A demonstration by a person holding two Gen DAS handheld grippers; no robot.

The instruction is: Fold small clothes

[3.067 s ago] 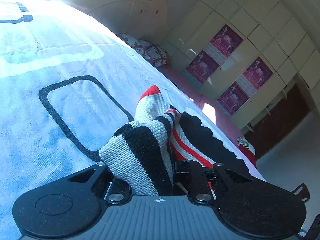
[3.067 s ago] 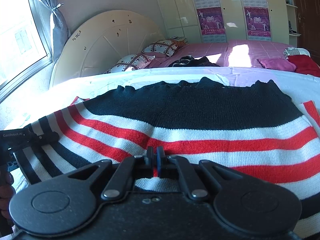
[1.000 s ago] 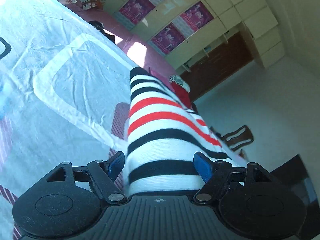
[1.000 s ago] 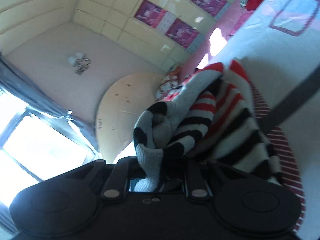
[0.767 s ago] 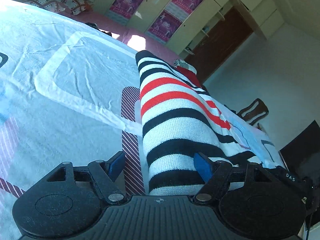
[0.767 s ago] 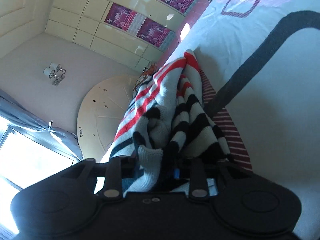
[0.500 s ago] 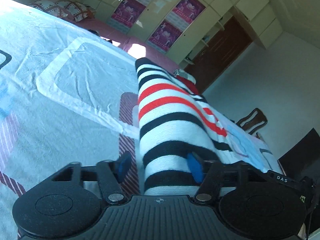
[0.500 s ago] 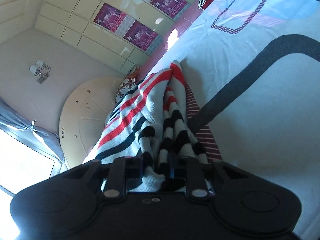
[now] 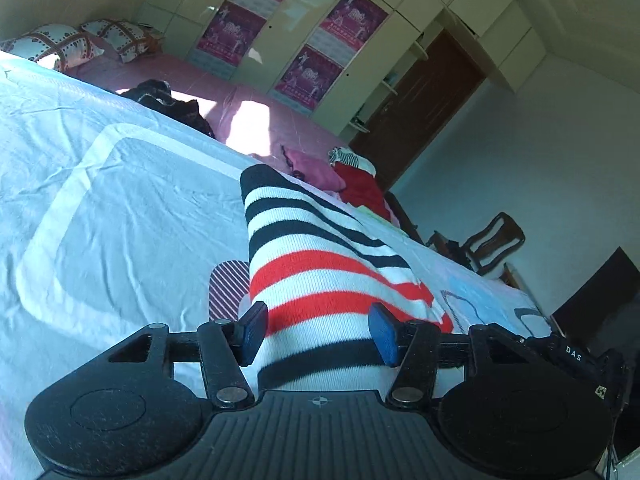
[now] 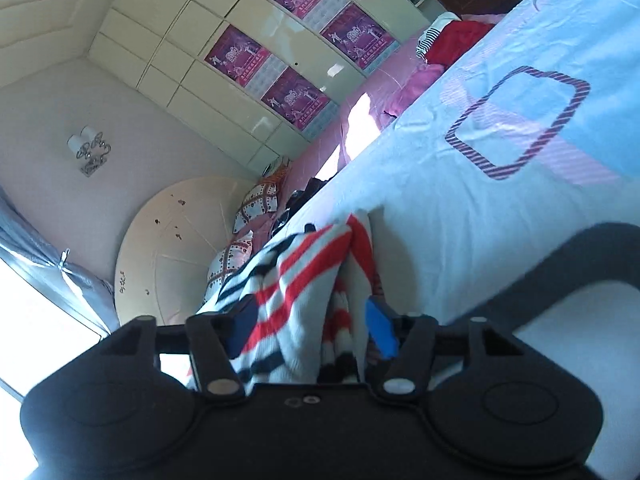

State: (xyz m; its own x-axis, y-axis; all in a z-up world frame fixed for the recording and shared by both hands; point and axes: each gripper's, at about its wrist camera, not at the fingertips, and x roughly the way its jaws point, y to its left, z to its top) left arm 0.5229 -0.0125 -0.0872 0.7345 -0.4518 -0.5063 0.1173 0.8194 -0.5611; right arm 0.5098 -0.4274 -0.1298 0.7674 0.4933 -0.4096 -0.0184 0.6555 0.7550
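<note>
striped sweater (image 9: pixel 320 280): folded into a long band, lying on the pale blue bedsheet (image 9: pixel 120 220), black, white and red stripes up.
left gripper (image 9: pixel 318 334): fingers apart, just been opening; the sweater's near end lies between the blue pads (image 9: pixel 382 334), a gap on the right side, so not clamped.
right gripper (image 10: pixel 310 330): fingers apart, just been opening; bunched sweater folds lie loose between them.
beyond the sheet: pink bed (image 9: pixel 256 120), red garment (image 9: pixel 362 188), wardrobe posters (image 9: pixel 308 76).
</note>
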